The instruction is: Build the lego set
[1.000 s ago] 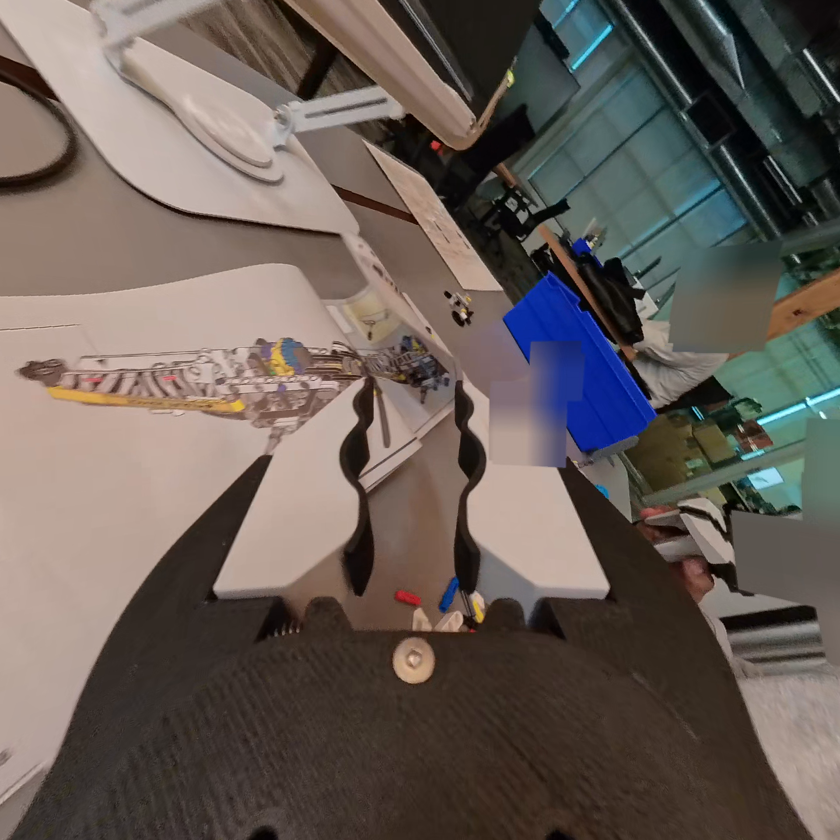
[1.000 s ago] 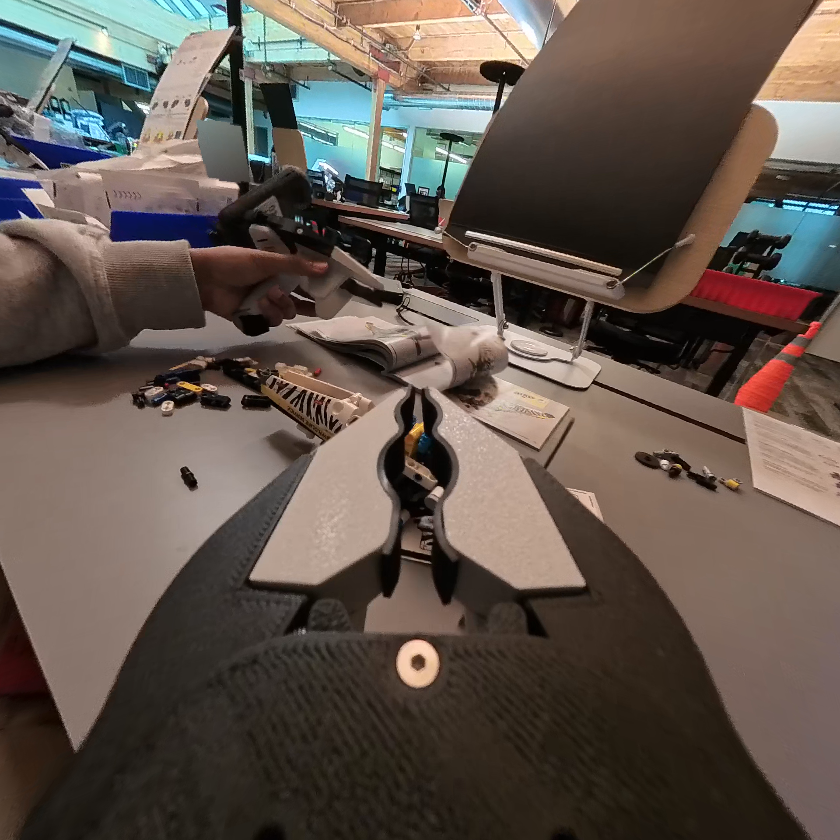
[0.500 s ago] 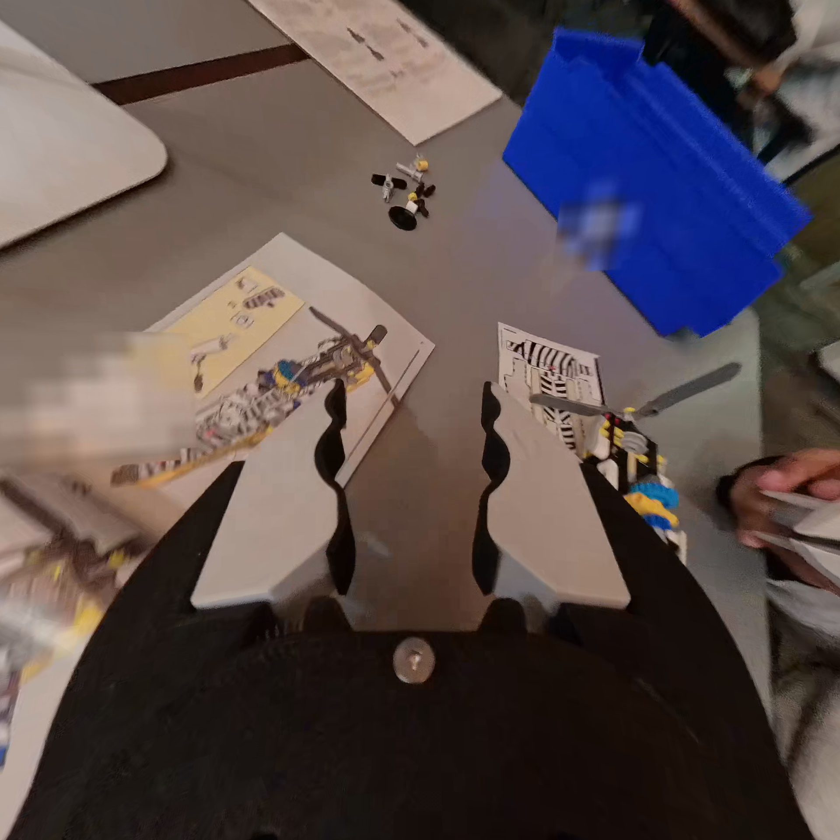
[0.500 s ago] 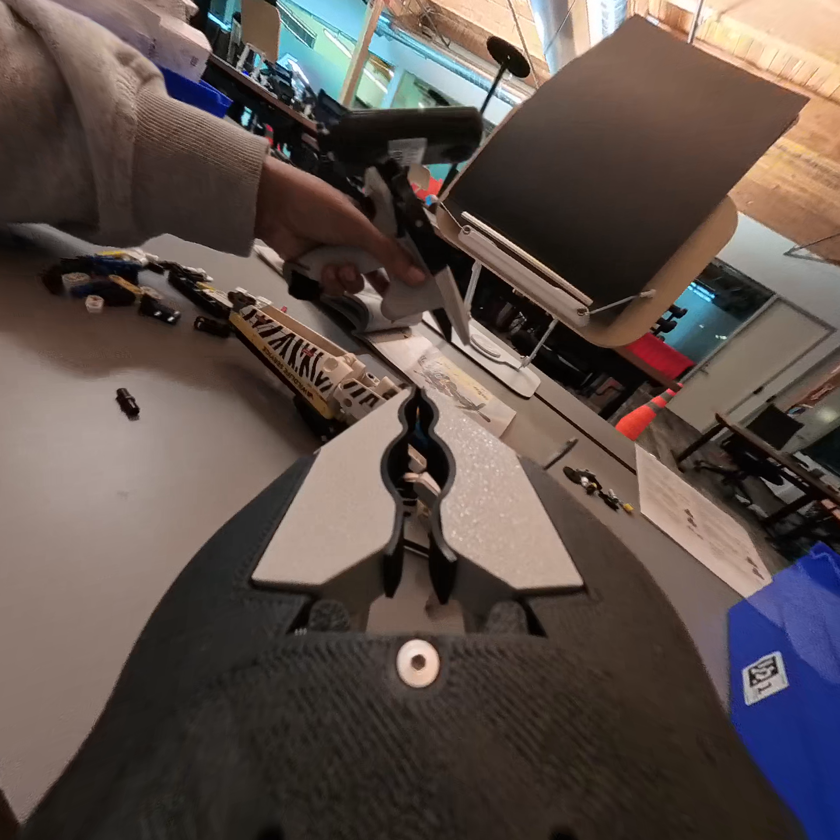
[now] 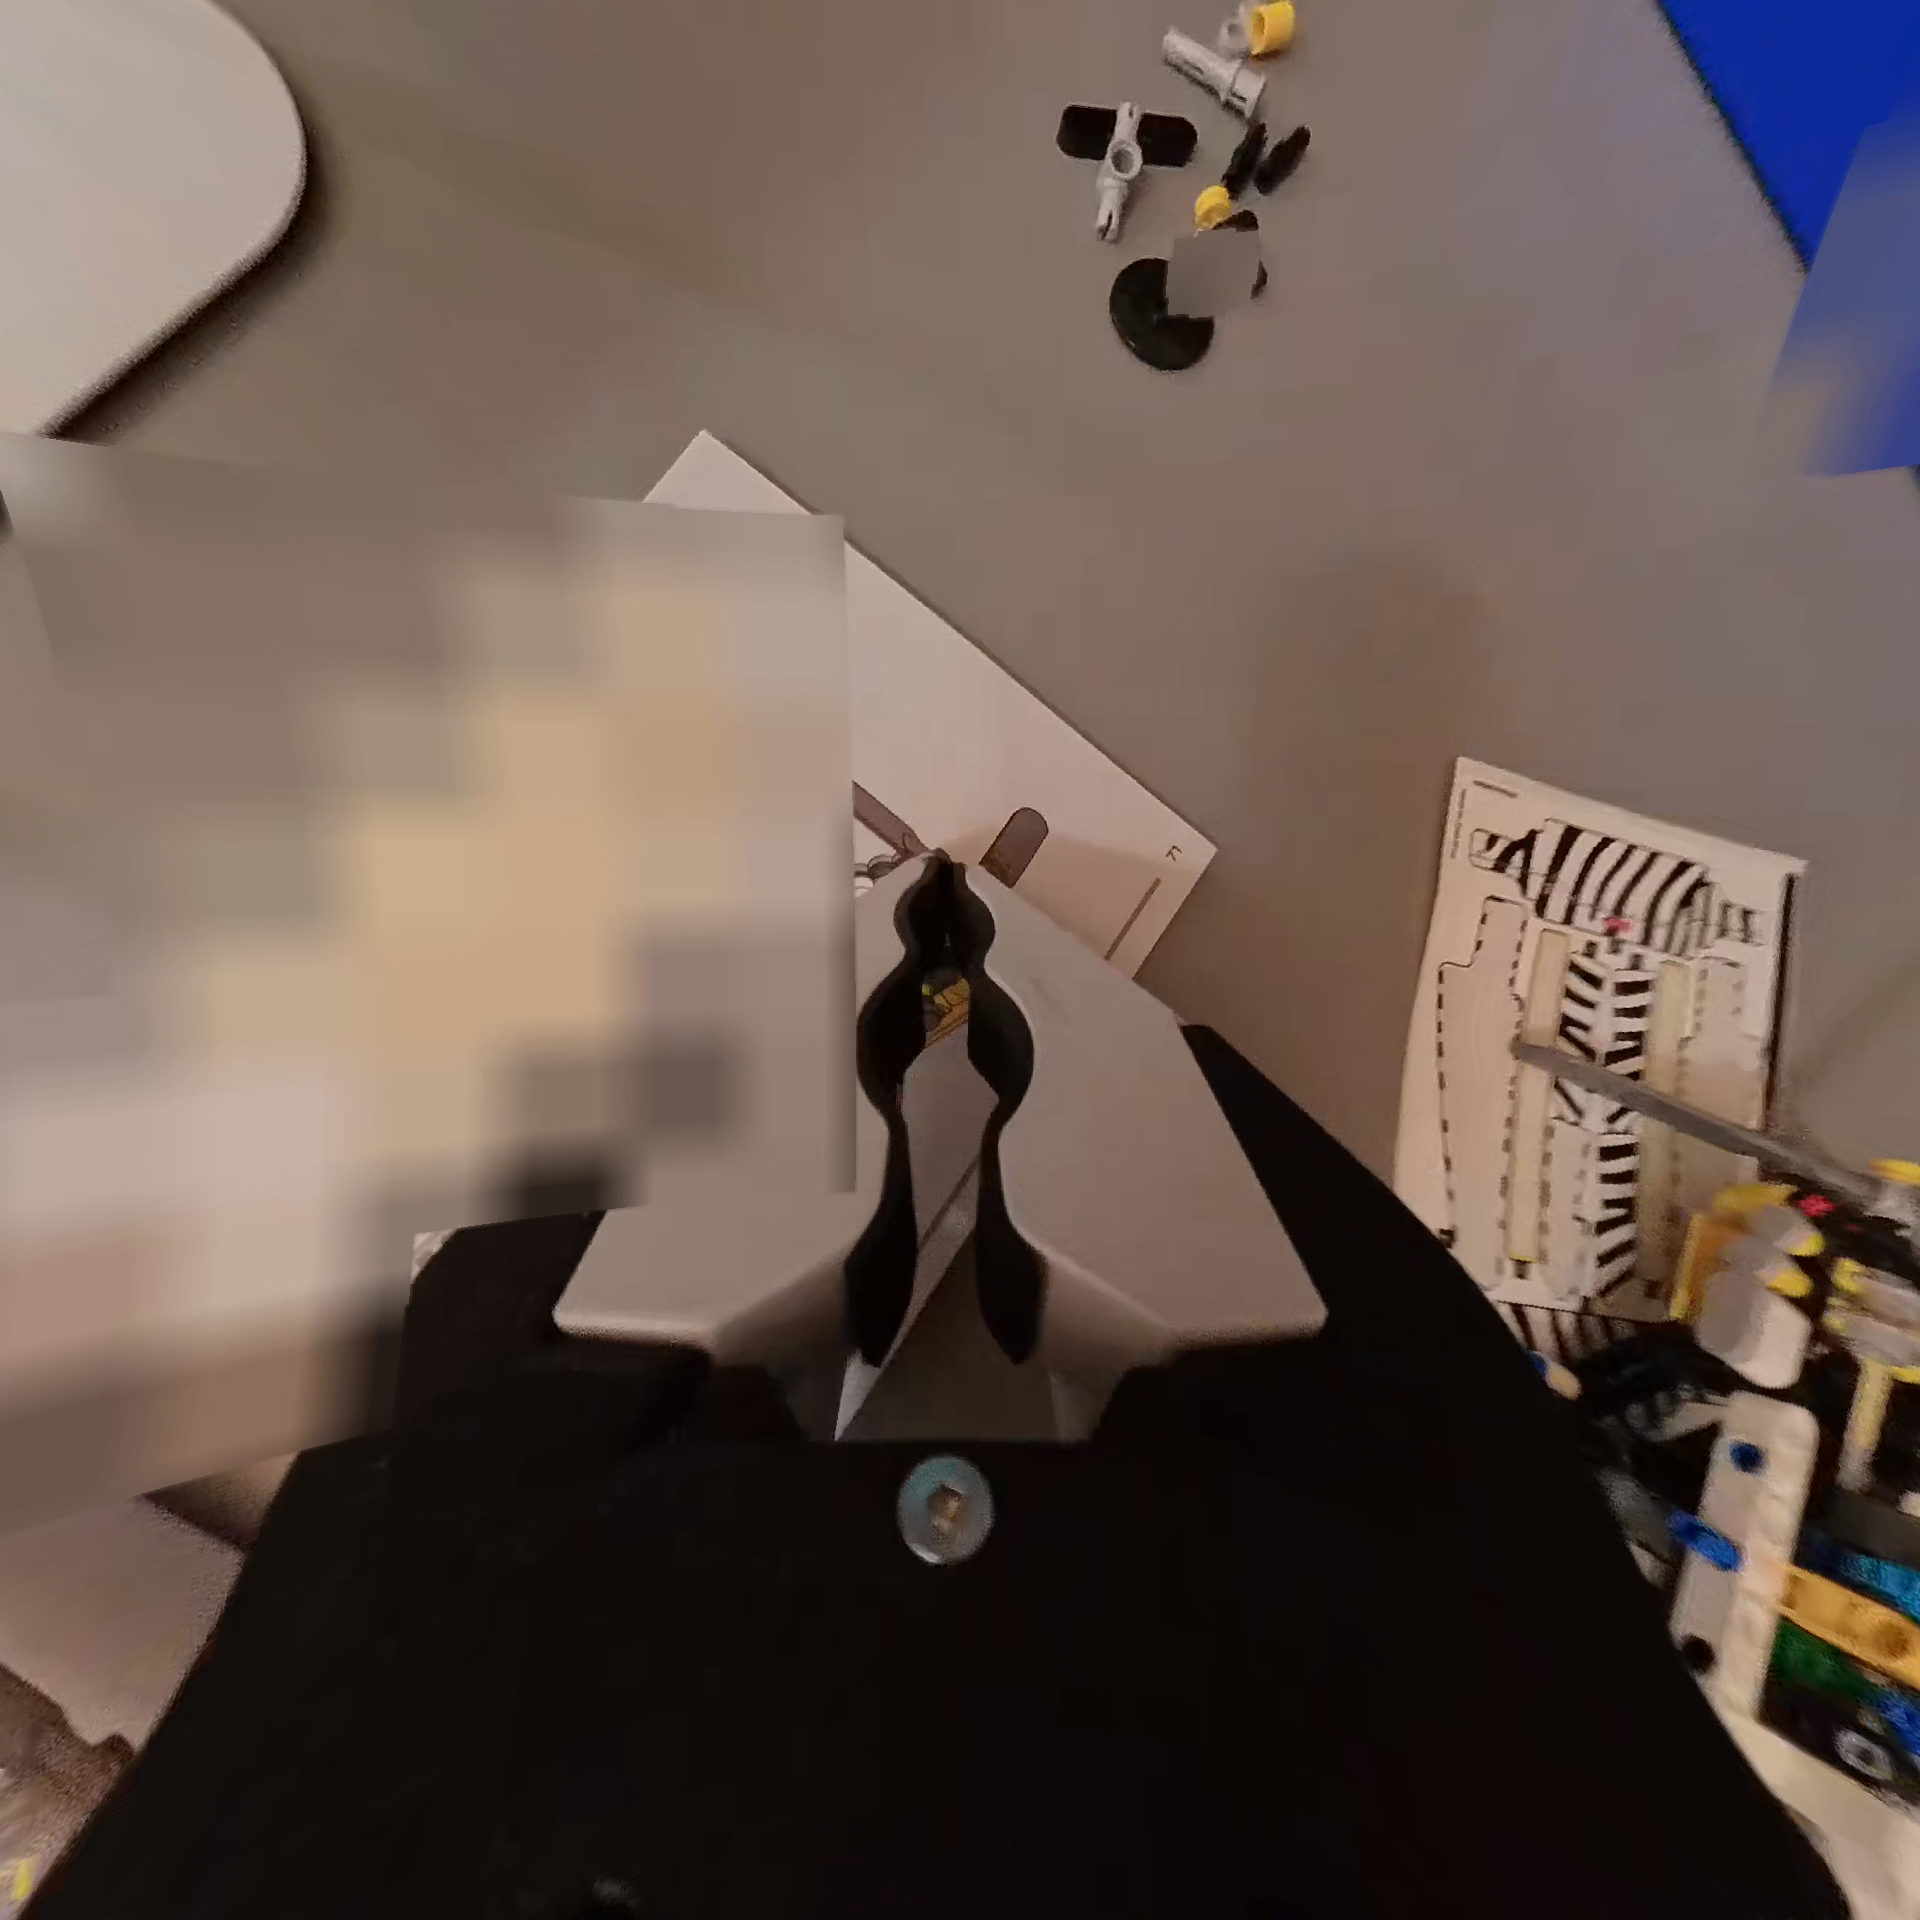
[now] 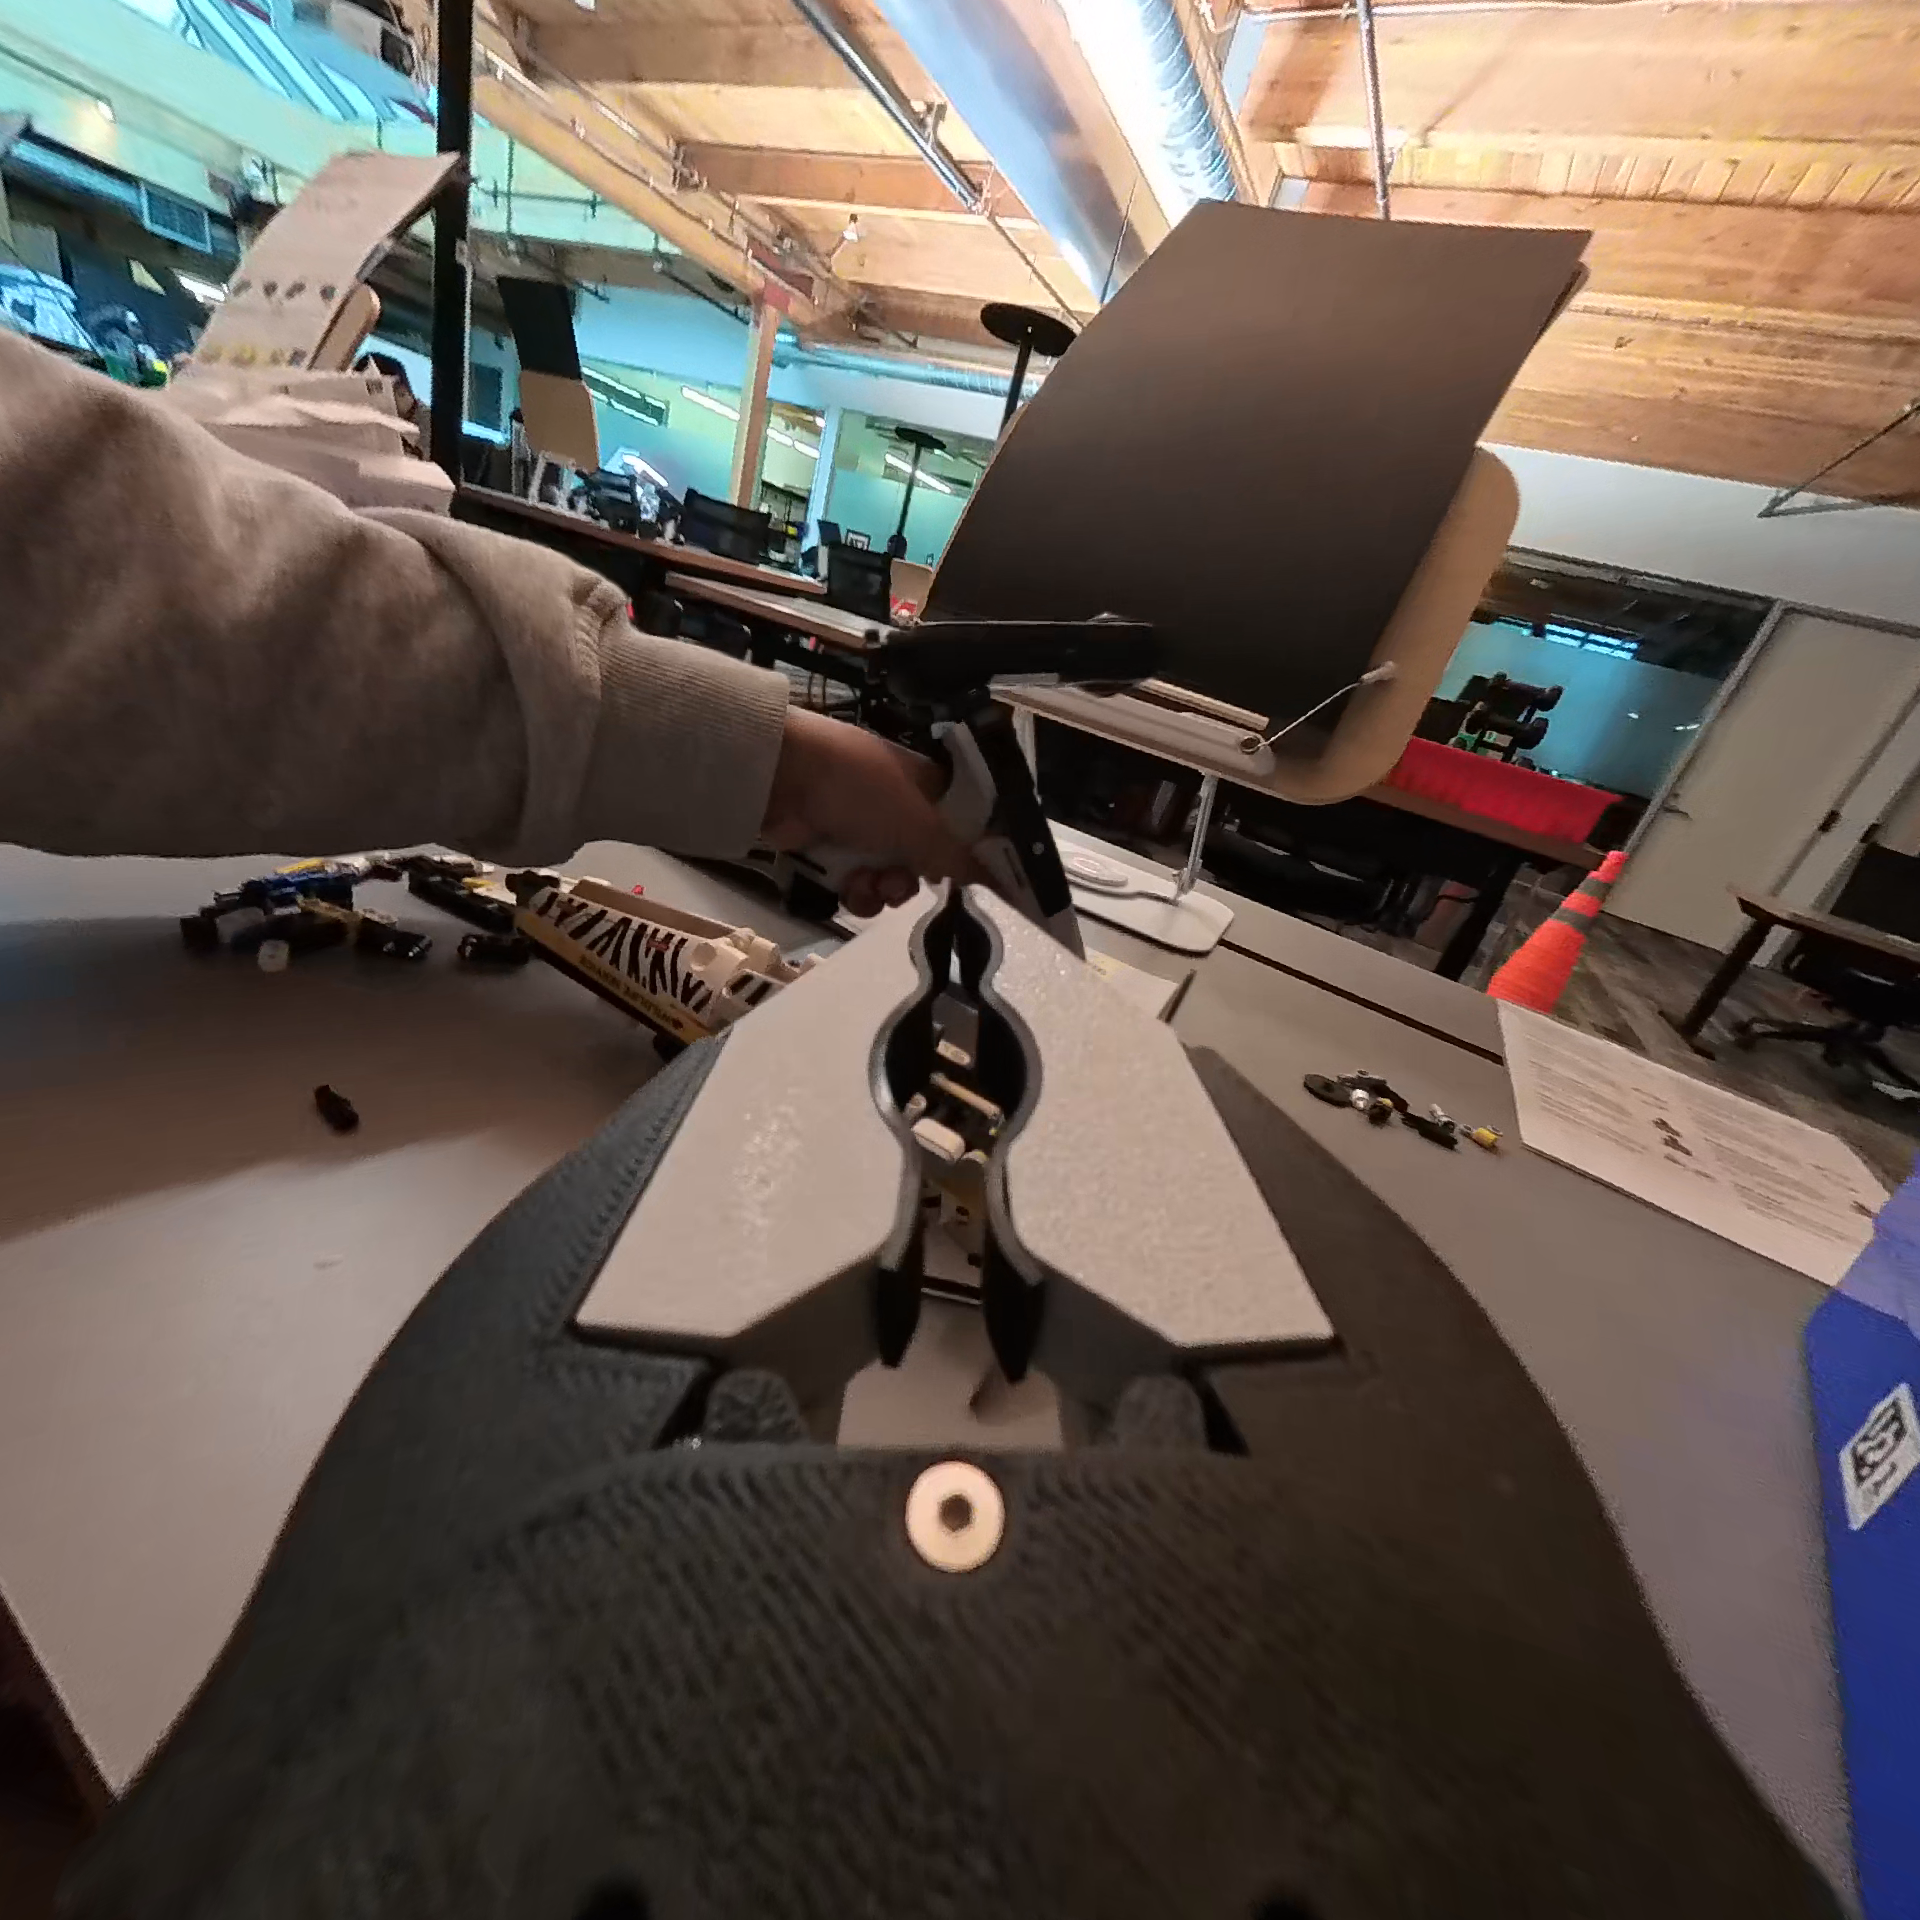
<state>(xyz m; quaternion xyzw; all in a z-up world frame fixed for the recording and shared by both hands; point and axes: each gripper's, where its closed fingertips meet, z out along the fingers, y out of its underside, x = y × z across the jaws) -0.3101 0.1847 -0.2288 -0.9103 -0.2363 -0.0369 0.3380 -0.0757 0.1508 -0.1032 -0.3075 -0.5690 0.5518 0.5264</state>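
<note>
My right gripper is shut on the white and tan body of the lego model. The model's zebra-striped tail sticks out to the left over the grey table. My left gripper is shut, its tips down on the open instruction booklet, and the page's edge runs between the fingers. In the right wrist view the left gripper shows in a hand, pointing down just beyond the model. The model's front and a grey rotor blade show at the lower right of the left wrist view.
A zebra-striped sticker sheet lies right of the booklet. Loose parts lie far left and far right, with a black pin alone. A blue bin, a paper sheet and a stand holding a dark panel are around. Across from one pair of fingers to the other is roughly 25 cm.
My left gripper swung down over the booklet and closed from open to shut on the page. My right gripper stayed shut on the model and shifted slightly.
</note>
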